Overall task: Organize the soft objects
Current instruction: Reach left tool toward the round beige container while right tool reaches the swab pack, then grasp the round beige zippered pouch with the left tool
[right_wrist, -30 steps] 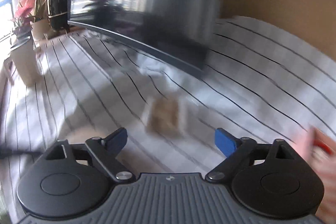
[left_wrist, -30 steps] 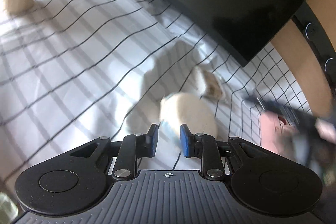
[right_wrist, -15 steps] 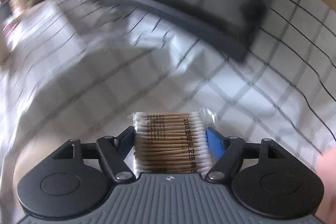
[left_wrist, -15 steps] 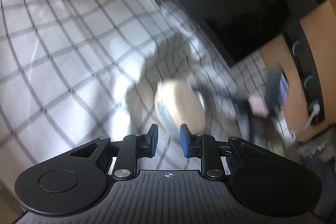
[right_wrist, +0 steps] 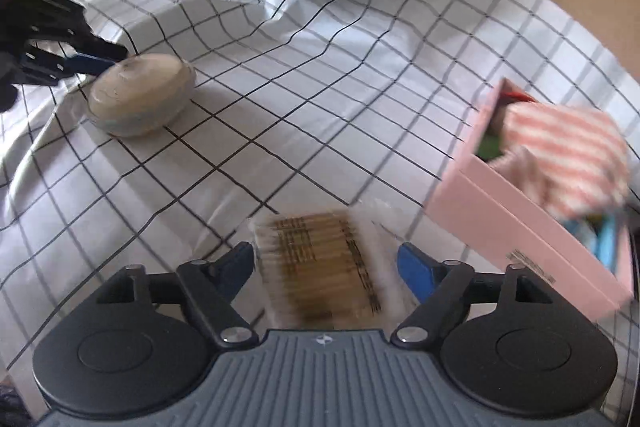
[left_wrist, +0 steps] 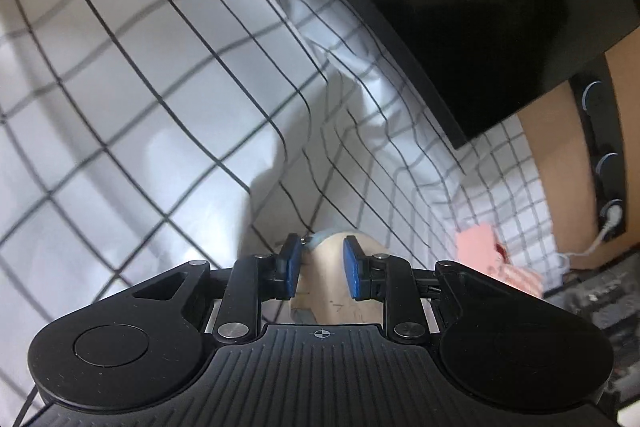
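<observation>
A round beige puff (right_wrist: 140, 95) with a pale blue rim lies on the checked cloth (right_wrist: 320, 67). My left gripper (right_wrist: 104, 57) is shut, its tips at the puff's upper left edge. In the left wrist view the puff (left_wrist: 332, 267) shows just beyond the narrow gap of the left gripper (left_wrist: 318, 255). A clear pack of cotton swabs (right_wrist: 320, 259) sits blurred between the jaws of my right gripper (right_wrist: 326, 263). These jaws are opening, and a gap shows beside the right pad. A pink box (right_wrist: 520, 227) holding a red-and-white striped cloth (right_wrist: 568, 143) stands close on the right.
A black screen (left_wrist: 480, 7) leans along the back of the cloth. Behind it are a wooden wall and a black socket strip (left_wrist: 608, 187) with a white cable. The cloth is rumpled near the screen. The pink box (left_wrist: 476, 247) stands at the cloth's right edge.
The right gripper closed on the swab pack, carried it toward the pink box, and its jaws now stand wider. The left gripper dropped closer to the puff, still shut.
</observation>
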`<state>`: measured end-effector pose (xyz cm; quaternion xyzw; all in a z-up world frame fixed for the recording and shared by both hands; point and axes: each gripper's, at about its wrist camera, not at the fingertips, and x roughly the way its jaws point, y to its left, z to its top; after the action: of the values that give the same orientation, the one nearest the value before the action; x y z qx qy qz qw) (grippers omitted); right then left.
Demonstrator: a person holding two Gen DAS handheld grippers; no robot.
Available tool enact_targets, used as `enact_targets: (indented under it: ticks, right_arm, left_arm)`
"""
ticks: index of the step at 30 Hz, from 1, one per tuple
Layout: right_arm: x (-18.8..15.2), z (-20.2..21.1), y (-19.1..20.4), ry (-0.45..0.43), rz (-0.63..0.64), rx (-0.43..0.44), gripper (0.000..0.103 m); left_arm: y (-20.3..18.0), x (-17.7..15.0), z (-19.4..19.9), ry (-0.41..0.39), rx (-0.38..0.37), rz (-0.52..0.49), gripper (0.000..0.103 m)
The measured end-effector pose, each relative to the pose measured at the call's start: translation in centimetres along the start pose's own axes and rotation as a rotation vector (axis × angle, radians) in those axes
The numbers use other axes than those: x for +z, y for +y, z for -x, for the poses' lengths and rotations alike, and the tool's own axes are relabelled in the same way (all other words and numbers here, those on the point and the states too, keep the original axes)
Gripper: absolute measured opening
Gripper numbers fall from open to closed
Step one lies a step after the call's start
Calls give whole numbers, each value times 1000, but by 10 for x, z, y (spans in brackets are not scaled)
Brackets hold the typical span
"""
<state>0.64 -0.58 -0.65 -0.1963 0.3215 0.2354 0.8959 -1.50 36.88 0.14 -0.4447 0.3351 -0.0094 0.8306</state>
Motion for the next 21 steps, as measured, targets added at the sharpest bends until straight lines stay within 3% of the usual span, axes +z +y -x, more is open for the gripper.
enact_targets:
  ticks: [4, 9, 11, 13, 16, 19, 21]
  right_arm:
    - [-8, 25, -4, -56, -34, -21, 82]
    - [-8, 39, -1, -127, -31, -55, 82]
    - [-11, 35, 0, -121, -34, -69, 82]
    - [-15, 30, 3, -113, -36, -89, 82]
    - [-24, 26, 9, -96, -33, -137, 82]
    - [-34, 35, 10, -91, -17, -141, 83]
    - [-41, 41, 9, -84, -5, -151, 85]
  left_arm:
    - [-2, -3, -6, 89, -75, -22, 26]
    - [-41, -26, -18, 237, -141, -198, 27]
    - [-57, -38, -26, 262, -113, -250, 28]
    - [-68, -47, -31, 247, -69, -294, 28]
    - [-85, -52, -22, 157, -6, -389, 28]
    - [-109, -52, -4, 70, -11, -550, 28]
    - [-130, -55, -6, 95, -6, -703, 28]
